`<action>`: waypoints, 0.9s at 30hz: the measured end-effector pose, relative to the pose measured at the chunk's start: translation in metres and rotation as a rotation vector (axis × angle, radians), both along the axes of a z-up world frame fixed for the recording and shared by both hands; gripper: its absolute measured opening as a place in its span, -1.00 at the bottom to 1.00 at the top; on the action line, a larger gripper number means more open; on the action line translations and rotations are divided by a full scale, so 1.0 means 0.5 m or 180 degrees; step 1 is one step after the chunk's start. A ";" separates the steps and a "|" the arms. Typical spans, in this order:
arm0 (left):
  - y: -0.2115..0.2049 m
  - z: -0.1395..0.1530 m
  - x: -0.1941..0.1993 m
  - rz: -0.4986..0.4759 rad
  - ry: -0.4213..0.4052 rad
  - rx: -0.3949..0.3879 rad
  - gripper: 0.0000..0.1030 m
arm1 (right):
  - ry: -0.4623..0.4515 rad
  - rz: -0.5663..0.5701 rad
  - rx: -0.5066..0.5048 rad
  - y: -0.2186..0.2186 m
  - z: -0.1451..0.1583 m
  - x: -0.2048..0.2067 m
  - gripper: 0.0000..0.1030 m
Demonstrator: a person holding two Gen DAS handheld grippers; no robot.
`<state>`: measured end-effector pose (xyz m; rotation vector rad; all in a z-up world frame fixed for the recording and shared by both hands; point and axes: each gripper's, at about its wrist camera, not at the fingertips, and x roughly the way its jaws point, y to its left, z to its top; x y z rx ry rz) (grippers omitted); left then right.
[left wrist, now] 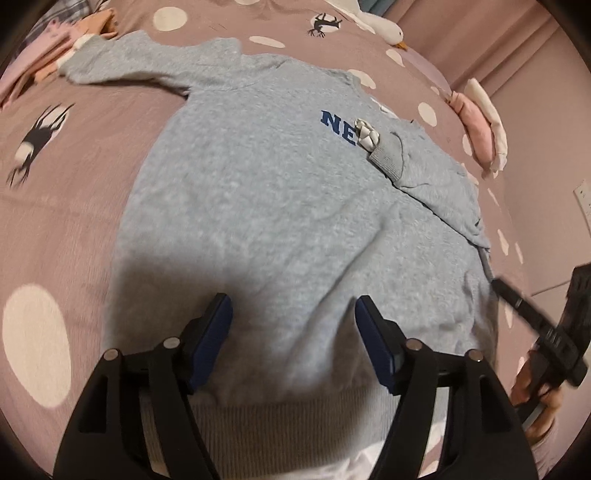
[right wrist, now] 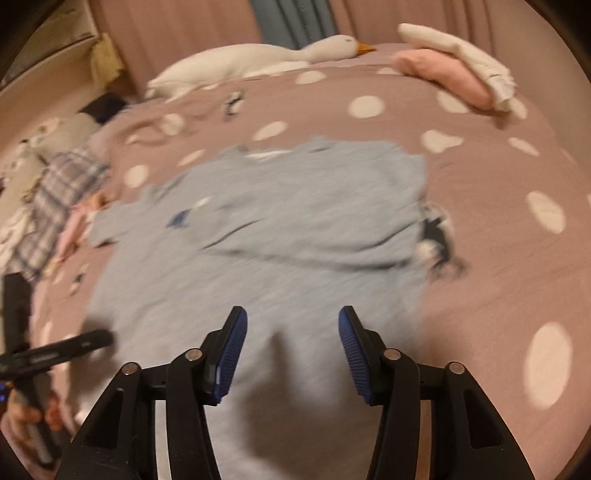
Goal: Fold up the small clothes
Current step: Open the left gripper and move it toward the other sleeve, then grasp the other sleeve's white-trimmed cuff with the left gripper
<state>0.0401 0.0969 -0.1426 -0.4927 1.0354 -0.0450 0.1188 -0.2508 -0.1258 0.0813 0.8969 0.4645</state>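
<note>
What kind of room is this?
Probably a bedroom. A grey sweater lies on a bed with a spotted pink cover, and a white goose plushie rests near curtains.

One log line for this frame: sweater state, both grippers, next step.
sweater: flat on bed, right sleeve folded in, left sleeve out | left gripper: open | right gripper: open | next: likely left sleeve

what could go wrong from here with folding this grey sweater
1. Only one sleeve is folded across the grey sweater; the other sleeve lies stretched out, its cuff reaching the pile of pink clothes, and might drag them along.
2. Both the left gripper and right gripper are open above the hem, holding nothing; a shallow pinch may catch only the top layer.
</note>
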 end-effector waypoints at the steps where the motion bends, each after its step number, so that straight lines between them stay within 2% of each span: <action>1: -0.001 0.002 -0.008 0.0008 -0.0008 -0.0002 0.35 | 0.0025 0.0035 -0.0005 0.009 -0.006 -0.003 0.03; 8: -0.004 0.003 -0.052 0.0021 -0.0081 -0.0021 0.35 | 0.0173 0.0283 -0.0328 0.051 -0.064 -0.081 0.03; 11: -0.004 0.004 -0.066 -0.0001 -0.0114 -0.0035 0.35 | 0.0051 0.0328 -0.0544 0.050 -0.064 -0.118 0.05; 18: 0.004 0.017 -0.106 0.0014 -0.0253 -0.0152 0.35 | 0.0175 0.0370 -0.0709 0.021 -0.045 -0.158 0.10; 21: 0.009 0.030 -0.127 0.0013 -0.0354 -0.0219 0.46 | 0.0204 0.0377 -0.0583 0.016 -0.022 -0.170 0.11; 22: 0.013 0.033 -0.135 0.0023 -0.0396 -0.0289 0.55 | 0.0181 0.0376 -0.0451 0.009 -0.006 -0.182 0.11; 27: 0.037 0.057 -0.153 0.0134 -0.0564 -0.0358 0.55 | 0.0084 0.0436 0.0003 0.037 0.048 -0.172 0.11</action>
